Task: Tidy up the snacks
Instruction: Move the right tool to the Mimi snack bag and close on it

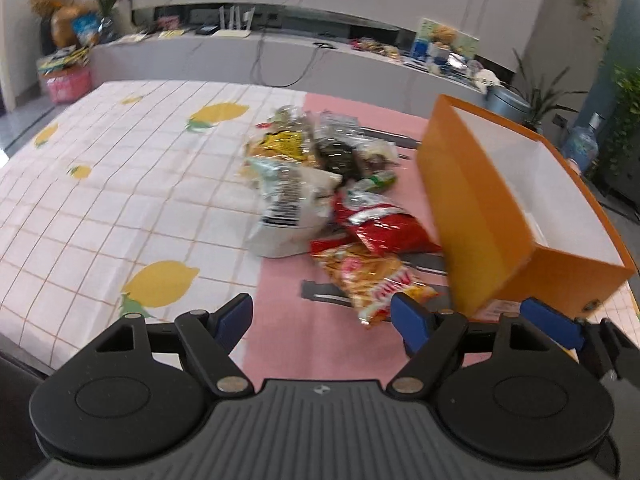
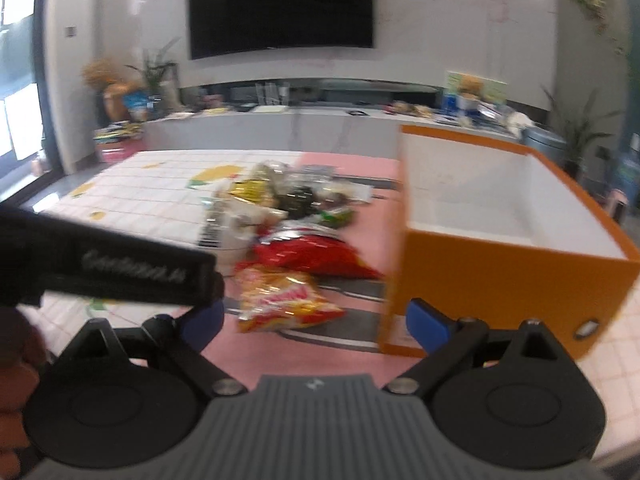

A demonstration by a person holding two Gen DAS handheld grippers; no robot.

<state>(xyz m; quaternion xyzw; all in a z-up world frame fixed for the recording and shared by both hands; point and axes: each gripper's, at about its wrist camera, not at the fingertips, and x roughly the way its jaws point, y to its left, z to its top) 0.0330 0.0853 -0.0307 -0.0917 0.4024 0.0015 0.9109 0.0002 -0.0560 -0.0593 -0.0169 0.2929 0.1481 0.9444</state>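
While both grippers' jaws gape, snack pile (image 1: 320,200) lies beside orange box (image 1: 472,216); tablecloth (image 1: 100,184) leftward.

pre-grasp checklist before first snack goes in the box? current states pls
1. Left gripper open, nothing held: ok.
2. Right gripper open, nothing held: ok.
3. Orange box upright, its visible interior bare white: ok.
4. Nearest target, yellow-red snack bag, lying on top and unobstructed on the pink mat: ok.
5. Red snack bag overlaps the yellow-red one behind it, may drag: not ok.
6. Image sharpness for aiming: both views blurred, not ok.
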